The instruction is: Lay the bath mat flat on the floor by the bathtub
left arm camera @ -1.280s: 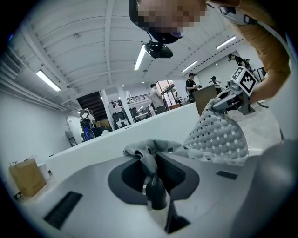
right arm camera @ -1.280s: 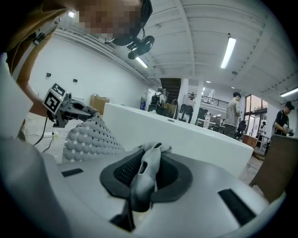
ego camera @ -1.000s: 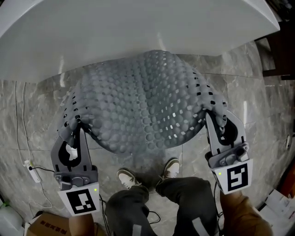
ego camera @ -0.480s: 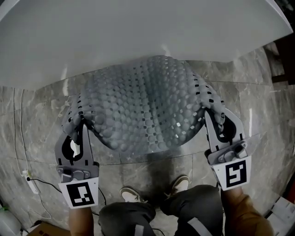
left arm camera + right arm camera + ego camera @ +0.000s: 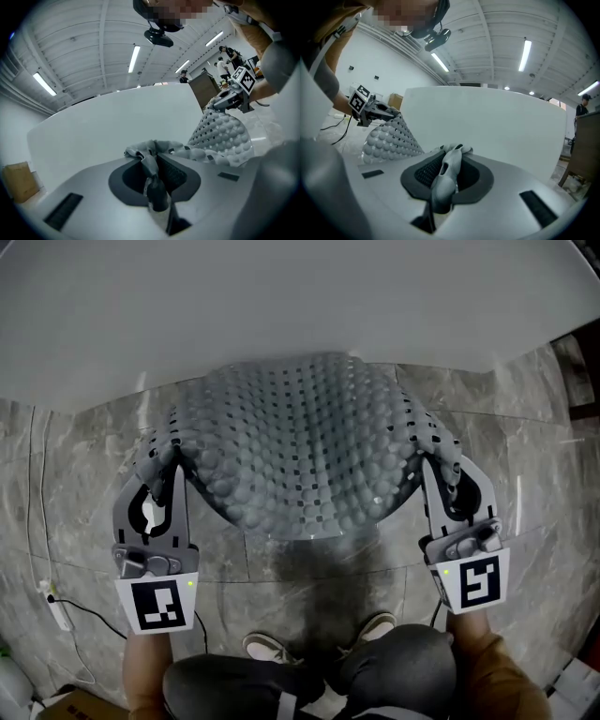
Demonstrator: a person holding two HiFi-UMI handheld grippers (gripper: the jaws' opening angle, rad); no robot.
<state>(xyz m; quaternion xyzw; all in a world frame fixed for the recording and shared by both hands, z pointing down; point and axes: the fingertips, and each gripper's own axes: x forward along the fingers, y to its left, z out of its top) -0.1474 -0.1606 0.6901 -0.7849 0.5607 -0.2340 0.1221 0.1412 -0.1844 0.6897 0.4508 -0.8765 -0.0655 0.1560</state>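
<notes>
A grey bubbled bath mat (image 5: 305, 451) with small square holes hangs stretched between my two grippers, bulging upward against the white bathtub (image 5: 281, 306). My left gripper (image 5: 167, 472) is shut on the mat's left corner; that pinched fold (image 5: 152, 161) shows between its jaws in the left gripper view. At the other end my right gripper (image 5: 441, 470) is shut on the right corner, whose fold (image 5: 446, 176) sits between its jaws. The mat's near edge sags above the marble floor (image 5: 309, 568). Each gripper view shows the opposite gripper far off holding the mat.
The tub's curved white wall fills the top of the head view. My shoes (image 5: 272, 648) and knees are at the bottom. A white power strip with a cable (image 5: 58, 610) lies on the floor at the lower left.
The view has shifted toward the tub: both grippers and the mat now sit closer to its wall, and my feet have dropped lower in the picture. Both grips are unchanged.
</notes>
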